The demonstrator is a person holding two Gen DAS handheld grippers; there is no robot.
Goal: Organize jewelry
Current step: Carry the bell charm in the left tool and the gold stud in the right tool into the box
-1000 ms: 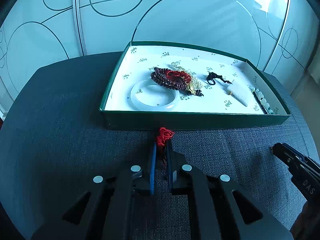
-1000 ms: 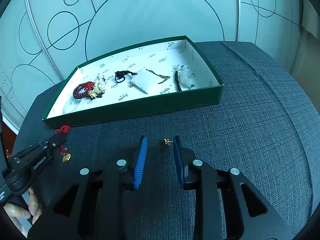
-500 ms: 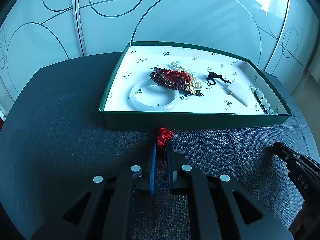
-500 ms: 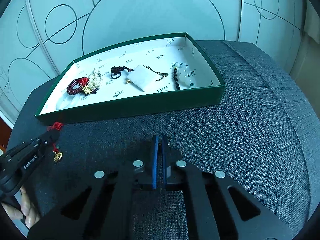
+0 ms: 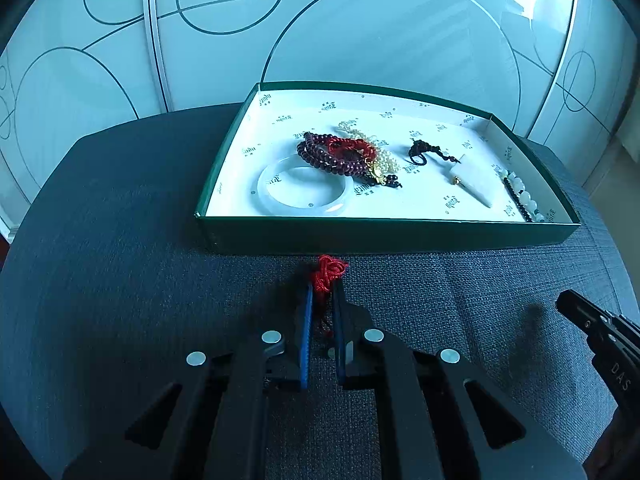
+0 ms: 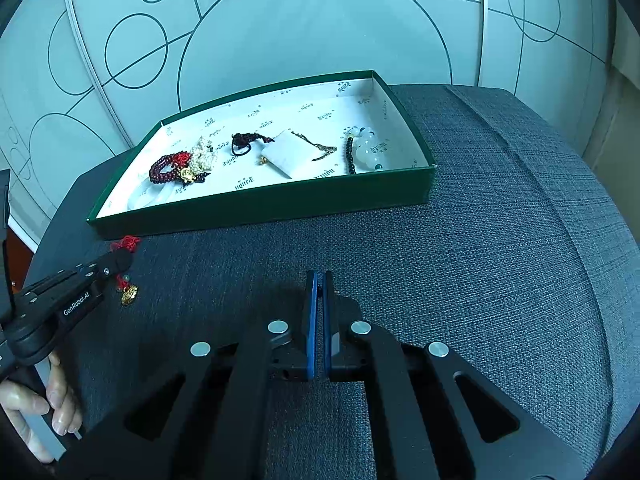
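Right wrist view: left gripper (image 6: 120,260) jaws pinch red knot charm (image 6: 127,270) hanging lengthwise downward; right gripper (image 6: 319,280) jaws clenched.

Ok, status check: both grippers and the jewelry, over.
Left gripper shut on red knot charm, gold pendant dangling, short of green box. Right gripper shut; what it holds hidden. Path to box open.
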